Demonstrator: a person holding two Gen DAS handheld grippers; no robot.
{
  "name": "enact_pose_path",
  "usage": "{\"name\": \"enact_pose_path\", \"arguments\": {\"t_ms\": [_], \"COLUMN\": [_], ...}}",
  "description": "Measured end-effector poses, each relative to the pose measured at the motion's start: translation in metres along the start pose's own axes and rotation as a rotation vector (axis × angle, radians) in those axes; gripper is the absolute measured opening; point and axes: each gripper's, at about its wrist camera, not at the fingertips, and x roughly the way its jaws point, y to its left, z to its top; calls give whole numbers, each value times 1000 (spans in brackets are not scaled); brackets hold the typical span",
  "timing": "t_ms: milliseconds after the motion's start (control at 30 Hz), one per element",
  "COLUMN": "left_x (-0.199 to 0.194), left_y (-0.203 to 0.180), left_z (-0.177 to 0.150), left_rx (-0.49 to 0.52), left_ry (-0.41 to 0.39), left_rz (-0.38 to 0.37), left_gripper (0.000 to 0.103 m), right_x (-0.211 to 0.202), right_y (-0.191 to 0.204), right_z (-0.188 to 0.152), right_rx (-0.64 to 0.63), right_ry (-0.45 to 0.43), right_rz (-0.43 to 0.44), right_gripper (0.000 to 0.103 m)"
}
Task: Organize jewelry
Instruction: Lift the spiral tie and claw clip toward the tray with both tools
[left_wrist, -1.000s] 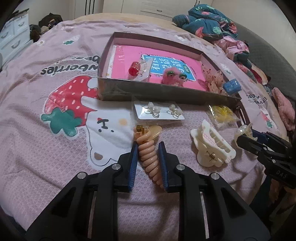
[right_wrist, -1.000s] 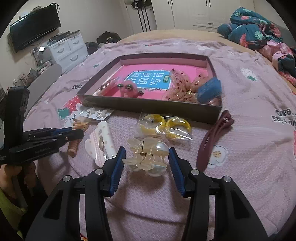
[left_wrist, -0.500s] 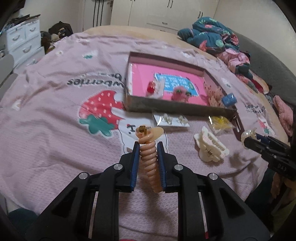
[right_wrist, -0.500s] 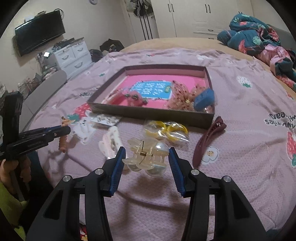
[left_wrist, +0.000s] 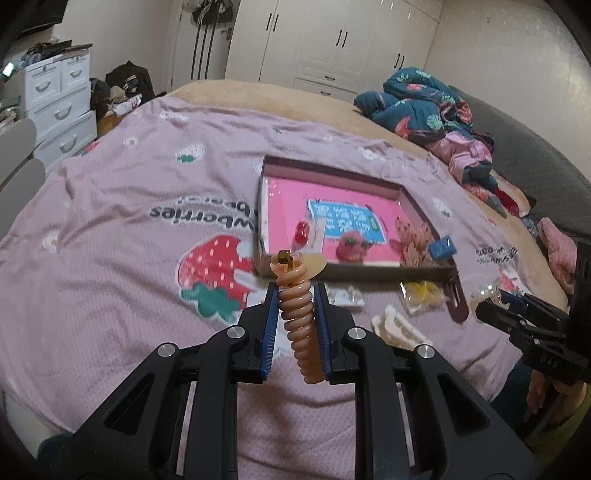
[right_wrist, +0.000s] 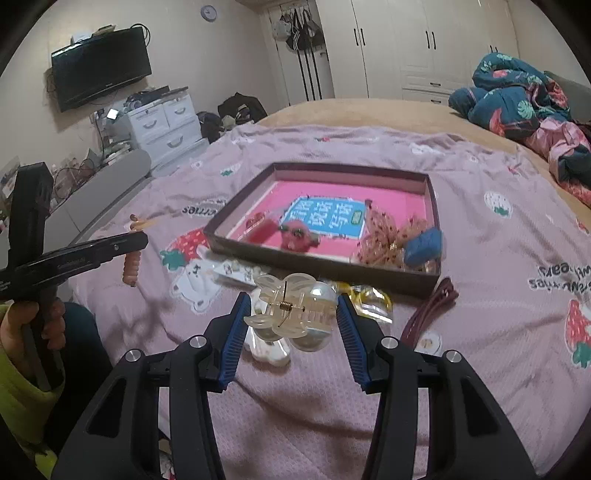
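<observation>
My left gripper (left_wrist: 295, 295) is shut on a peach spiral hair tie (left_wrist: 297, 314) and holds it in the air above the bed, short of the box. It also shows in the right wrist view (right_wrist: 132, 264). My right gripper (right_wrist: 291, 310) is shut on a clear claw hair clip (right_wrist: 291, 314), also lifted. The brown box (right_wrist: 321, 264) with a pink floor (left_wrist: 284, 206) lies ahead and holds a red fuzzy clip (right_wrist: 297, 234), a lace bow (right_wrist: 382, 240), a blue clip (right_wrist: 423, 243) and a red charm (left_wrist: 301, 232).
On the purple bedspread in front of the box lie an earring card (left_wrist: 347, 295), a cream claw clip (left_wrist: 397, 328), bagged yellow hoops (left_wrist: 423, 291) and a maroon clip (right_wrist: 430, 312). Crumpled clothes (left_wrist: 436, 110) lie at the back right. Drawers (right_wrist: 162, 125) stand beside the bed.
My left gripper closed on the spiral hair tie and lifted it off the bed. My right gripper rose too, with the clear clip in it. The box now looks farther away.
</observation>
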Motion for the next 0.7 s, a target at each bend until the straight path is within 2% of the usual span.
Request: {"name": "enact_pose_path", "arguments": {"t_ms": [333, 700], "left_x": [-2, 14], "left_y": [-11, -29], "left_z": [31, 67], "left_rx": [22, 54], "left_ry": [-60, -92], "left_rz": [-18, -48], "left_gripper": [12, 12], "right_x": [-8, -11], "right_y": [2, -17], "right_z": [28, 59], "right_rx": [-15, 1], "right_ry": [-63, -126], "right_rz": [-5, -48], "right_gripper": [47, 47]}}
